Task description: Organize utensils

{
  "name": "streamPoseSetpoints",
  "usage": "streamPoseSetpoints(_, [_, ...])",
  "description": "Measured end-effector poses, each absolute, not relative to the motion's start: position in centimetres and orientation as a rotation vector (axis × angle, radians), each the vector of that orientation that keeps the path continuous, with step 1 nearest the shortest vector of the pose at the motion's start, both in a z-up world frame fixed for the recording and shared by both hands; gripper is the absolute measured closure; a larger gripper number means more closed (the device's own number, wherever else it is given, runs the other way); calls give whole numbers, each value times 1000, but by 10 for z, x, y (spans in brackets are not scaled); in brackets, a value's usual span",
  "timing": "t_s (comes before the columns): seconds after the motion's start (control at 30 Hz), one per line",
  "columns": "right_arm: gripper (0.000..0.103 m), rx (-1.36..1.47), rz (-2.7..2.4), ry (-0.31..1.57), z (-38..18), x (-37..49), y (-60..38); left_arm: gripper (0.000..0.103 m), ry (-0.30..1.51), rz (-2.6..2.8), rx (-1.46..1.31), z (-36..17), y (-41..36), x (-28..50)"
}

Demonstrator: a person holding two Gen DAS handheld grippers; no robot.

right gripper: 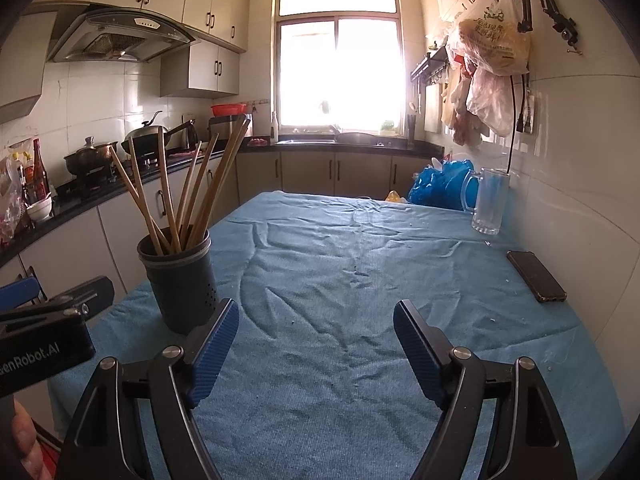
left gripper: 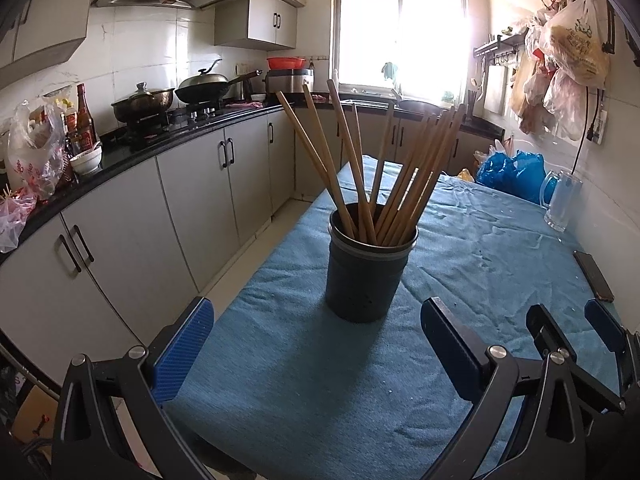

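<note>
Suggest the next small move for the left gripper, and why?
Probably ease the left gripper forward toward the dark holder. Its fingers are open and empty, the holder stands upright on the blue cloth straight ahead, and the chopsticks fan out unevenly. The right gripper is also open, off to the side.

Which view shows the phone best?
The right wrist view: the phone lies whole and unobstructed on the blue cloth near the wall. In the left wrist view, it sits at the distorted right edge, narrow and foreshortened.
</note>
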State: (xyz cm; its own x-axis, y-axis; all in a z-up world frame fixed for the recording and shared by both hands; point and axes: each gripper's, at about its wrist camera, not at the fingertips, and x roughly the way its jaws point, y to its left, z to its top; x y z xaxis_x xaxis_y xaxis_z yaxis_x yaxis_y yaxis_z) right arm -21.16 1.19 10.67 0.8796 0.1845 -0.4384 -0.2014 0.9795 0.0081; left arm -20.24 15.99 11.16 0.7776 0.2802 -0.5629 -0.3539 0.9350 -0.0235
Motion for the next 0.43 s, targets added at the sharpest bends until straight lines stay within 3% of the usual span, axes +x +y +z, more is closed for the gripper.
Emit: streamPoseSetpoints(0.43, [17,-22,169,514,97,-199,-7,0,608,306,-83,113,139,-192])
